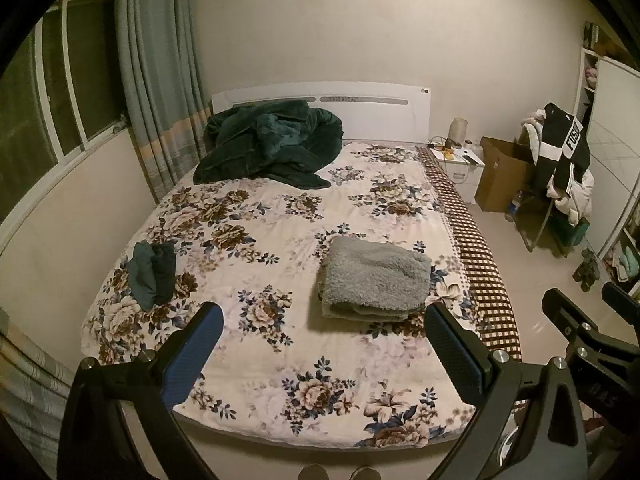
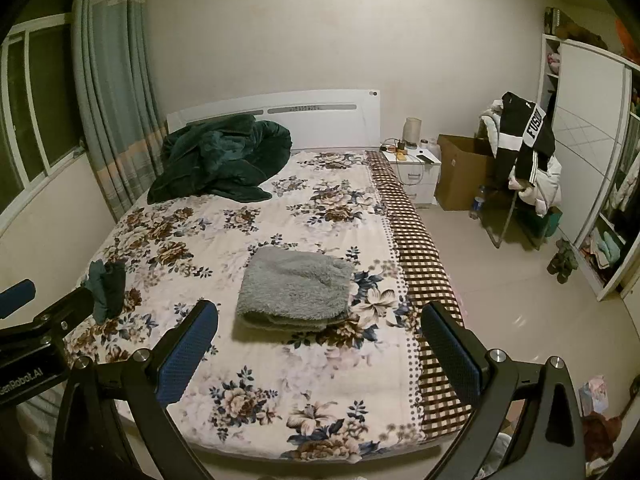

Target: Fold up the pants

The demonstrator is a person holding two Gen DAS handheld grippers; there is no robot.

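Note:
Fluffy grey pants [image 1: 374, 278] lie folded into a thick rectangle on the floral bedspread [image 1: 280, 216], right of the bed's middle; they also show in the right wrist view [image 2: 294, 288]. My left gripper [image 1: 322, 344] is open and empty, held above the foot of the bed, short of the pants. My right gripper [image 2: 316, 344] is open and empty too, at about the same distance. Each gripper shows at the edge of the other's view: the right one [image 1: 592, 320] and the left one [image 2: 36, 312].
A dark green blanket [image 1: 268, 144] is heaped at the headboard. A small dark green garment [image 1: 152, 274] lies near the bed's left edge. Right of the bed stand a white nightstand [image 2: 414, 170], a cardboard box [image 2: 460, 168], a clothes-laden chair [image 2: 524, 160] and a wardrobe [image 2: 592, 152].

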